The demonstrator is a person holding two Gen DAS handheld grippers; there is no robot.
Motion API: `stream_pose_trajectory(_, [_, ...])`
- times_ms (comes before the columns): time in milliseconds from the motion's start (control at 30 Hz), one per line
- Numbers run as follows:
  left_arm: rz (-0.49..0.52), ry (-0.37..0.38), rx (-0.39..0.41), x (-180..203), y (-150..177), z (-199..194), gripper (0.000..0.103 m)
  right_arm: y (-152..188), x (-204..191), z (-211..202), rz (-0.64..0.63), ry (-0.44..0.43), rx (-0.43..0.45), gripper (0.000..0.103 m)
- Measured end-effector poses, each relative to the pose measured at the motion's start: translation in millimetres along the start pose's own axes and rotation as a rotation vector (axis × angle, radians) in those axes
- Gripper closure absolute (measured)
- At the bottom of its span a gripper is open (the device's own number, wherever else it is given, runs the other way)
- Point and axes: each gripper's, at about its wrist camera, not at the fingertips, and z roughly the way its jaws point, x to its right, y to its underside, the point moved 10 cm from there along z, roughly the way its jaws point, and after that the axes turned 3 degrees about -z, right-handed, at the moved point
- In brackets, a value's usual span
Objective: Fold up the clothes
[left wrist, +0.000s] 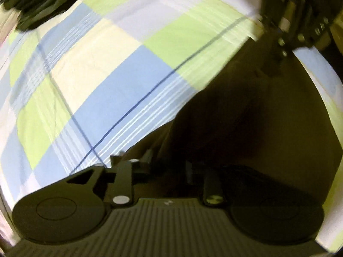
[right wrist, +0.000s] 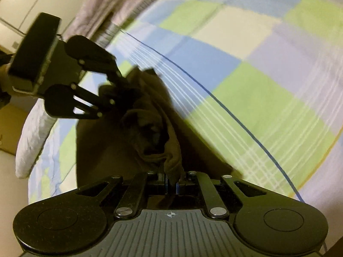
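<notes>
One dark brown garment (right wrist: 154,115), bunched, pinched in right gripper (right wrist: 171,187), over checked bedsheet (right wrist: 246,68)

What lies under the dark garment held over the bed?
Under the dark garment is the checked bedsheet, in blue, green, cream and lilac squares, showing on both sides of it. The patch directly beneath the cloth is covered, so anything lying there cannot be seen.

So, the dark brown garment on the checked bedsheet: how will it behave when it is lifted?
Probably floppy: the dark brown garment bunches into soft folds where the right claw pinches it. Likely light, since a small pinch holds it. It should drape and sag, not slide, on the checked bedsheet.
</notes>
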Motion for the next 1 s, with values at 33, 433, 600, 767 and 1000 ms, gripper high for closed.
stream_pose_trajectory(33, [-0.024,-0.003,0.005,-5.2,3.4,-4.8,0.072,1.3,3.2,0.5,0.011,0.002,-0.007,0.098])
stream_pose_trajectory(433, [-0.684,-0.011,0.025,-64.8,117.1,-28.4,0.069,11.0,2.9,-15.0,0.135,0.078,0.046,0.078])
stream_pose_trajectory(600, [-0.779,0.016,0.055,-62.6,124.0,-6.2,0.067,10.2,-2.0,-10.9,0.133,0.088,0.06,0.072])
stream_pose_trajectory(767, [-0.804,0.0,0.054,-66.2,122.7,2.7,0.073,0.6,6.8,-11.9,0.141,0.134,0.084,0.073])
stream_pose_trajectory(1000, [-0.75,0.008,0.182,-75.0,89.3,-30.4,0.068,-23.9,15.1,-30.9,0.178,0.144,0.151,0.074])
